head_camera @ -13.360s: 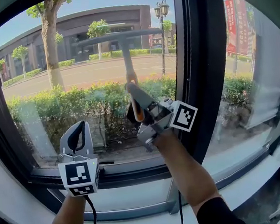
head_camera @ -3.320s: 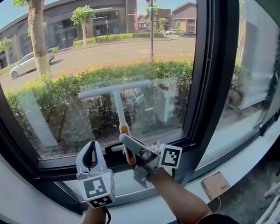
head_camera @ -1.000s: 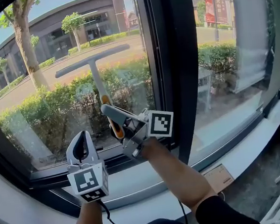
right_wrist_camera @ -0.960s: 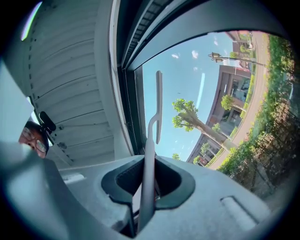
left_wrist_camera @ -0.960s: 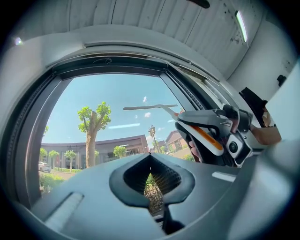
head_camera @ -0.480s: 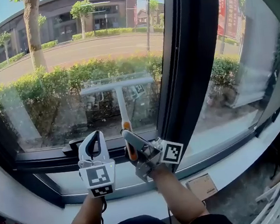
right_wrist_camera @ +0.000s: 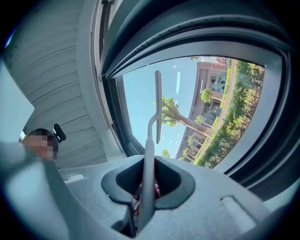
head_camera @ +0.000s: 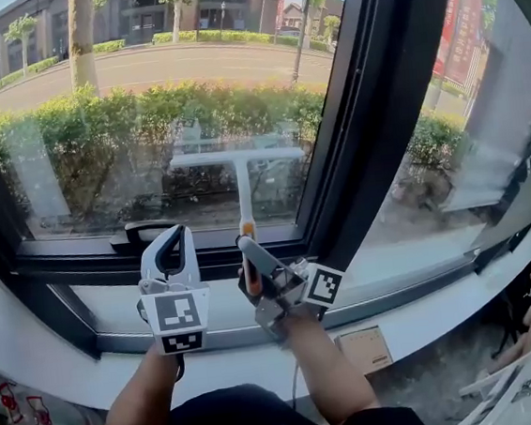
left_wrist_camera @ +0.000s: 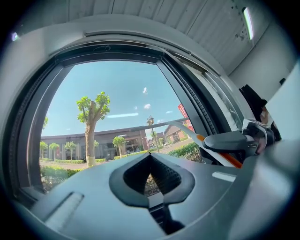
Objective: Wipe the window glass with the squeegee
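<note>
Dropping since a second ago, squeegee blade sits low on glass; right gripper clenched on its handle, left gripper closed, empty. Downstroke likely nearly done.

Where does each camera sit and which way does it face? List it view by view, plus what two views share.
Head view: on the person's head, looking down at the window glass; shows both forearms, the left gripper and the right gripper holding the squeegee.
Left gripper view: on the left gripper, facing up through the glass; its jaws show shut, empty.
Right gripper view: on the right gripper, facing along the squeegee; its jaws clamp it.
Shared: all three show the squeegee.
</note>
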`<state>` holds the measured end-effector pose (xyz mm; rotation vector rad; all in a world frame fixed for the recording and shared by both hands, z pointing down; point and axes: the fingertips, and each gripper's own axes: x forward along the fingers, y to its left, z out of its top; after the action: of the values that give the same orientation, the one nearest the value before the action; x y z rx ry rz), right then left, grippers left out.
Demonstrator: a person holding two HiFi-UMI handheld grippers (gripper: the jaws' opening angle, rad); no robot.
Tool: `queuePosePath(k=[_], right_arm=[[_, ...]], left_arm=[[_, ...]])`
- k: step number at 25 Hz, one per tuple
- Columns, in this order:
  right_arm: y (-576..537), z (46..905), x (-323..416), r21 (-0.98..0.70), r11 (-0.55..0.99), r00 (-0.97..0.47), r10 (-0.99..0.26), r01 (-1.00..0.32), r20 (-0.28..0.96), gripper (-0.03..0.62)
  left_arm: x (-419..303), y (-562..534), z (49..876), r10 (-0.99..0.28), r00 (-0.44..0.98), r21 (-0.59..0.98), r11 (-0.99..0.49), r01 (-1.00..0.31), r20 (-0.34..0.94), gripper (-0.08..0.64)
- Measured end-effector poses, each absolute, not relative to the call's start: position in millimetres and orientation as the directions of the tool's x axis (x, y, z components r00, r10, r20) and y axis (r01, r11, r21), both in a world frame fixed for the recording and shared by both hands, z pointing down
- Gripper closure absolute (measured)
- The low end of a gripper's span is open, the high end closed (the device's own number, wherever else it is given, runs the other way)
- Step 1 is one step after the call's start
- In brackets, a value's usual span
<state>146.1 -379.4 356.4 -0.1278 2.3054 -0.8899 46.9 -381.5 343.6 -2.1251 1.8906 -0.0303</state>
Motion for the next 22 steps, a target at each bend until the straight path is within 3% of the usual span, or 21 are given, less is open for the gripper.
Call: queuePosePath(k=[9, 22], right_arm=[[-374.4, 362.8, 151.8, -0.617, 0.771, -0.769, -0.297, 0.156, -0.566, 0.546], [-391.0, 256.7, 156.3, -0.481, 0.864, -0.736, -0.232, 0.144, -0.637, 0.546]], left_arm=[[42.3, -378.1, 349.0, -0.979, 0.125, -0.254, -0.081, -0.964, -0.160, 0.541], [41.4, -377.8, 310.3, -0.963, 0.137, -0.248, -0.078, -0.966, -0.231, 0.541]])
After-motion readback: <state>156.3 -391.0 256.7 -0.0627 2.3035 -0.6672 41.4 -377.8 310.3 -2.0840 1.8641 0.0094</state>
